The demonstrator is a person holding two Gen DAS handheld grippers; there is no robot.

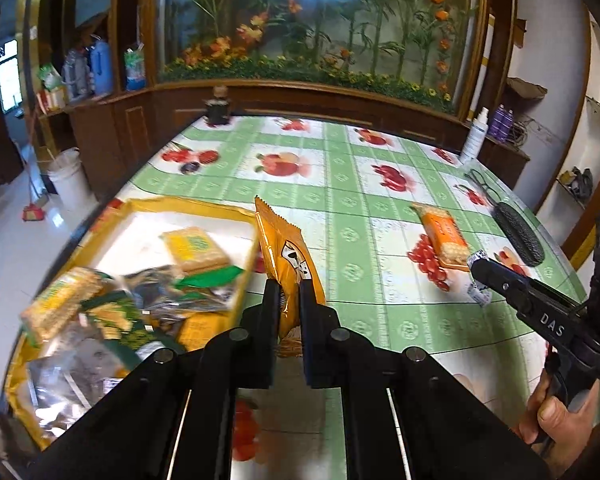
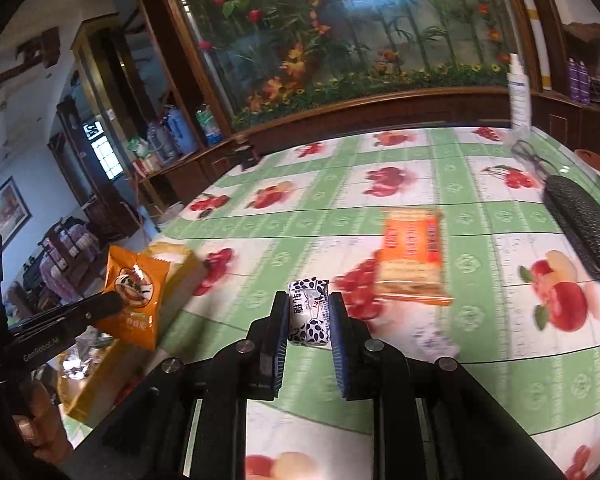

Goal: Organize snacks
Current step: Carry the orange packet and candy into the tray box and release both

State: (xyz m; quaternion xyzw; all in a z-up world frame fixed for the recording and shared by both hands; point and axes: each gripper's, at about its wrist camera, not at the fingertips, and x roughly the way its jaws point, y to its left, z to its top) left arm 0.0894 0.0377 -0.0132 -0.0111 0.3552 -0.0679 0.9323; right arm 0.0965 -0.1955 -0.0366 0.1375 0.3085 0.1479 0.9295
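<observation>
A table covered by a green-checked fruit-print cloth is set before a dark wooden cabinet with a large flower-filled glass panel. At about eight o'clock in the left wrist view, a yellow tray is seen, already crowded with biscuit packs and foil sachets. Just to its right, at centre, the left gripper is clamped on an orange snack packet, which is held upright and pinched low on its body, above the tray's right edge. Further right, at about three o'clock, an orange cracker pack is left lying on the cloth, with a dark glasses case beyond it. In the right wrist view, the right gripper is closed on a small black-and-white patterned candy, carried clear of the table. Judged from here, the packet could slip or twist, since slick film is gripped near one end only; if released too early it could land on the tray's rim and slide off. The small candy could be squeezed out sideways if the grip is disturbed. Both grippers are angled downward toward the table, each held from behind by a hand, and collision is possible if both are swung to the tray together.
</observation>
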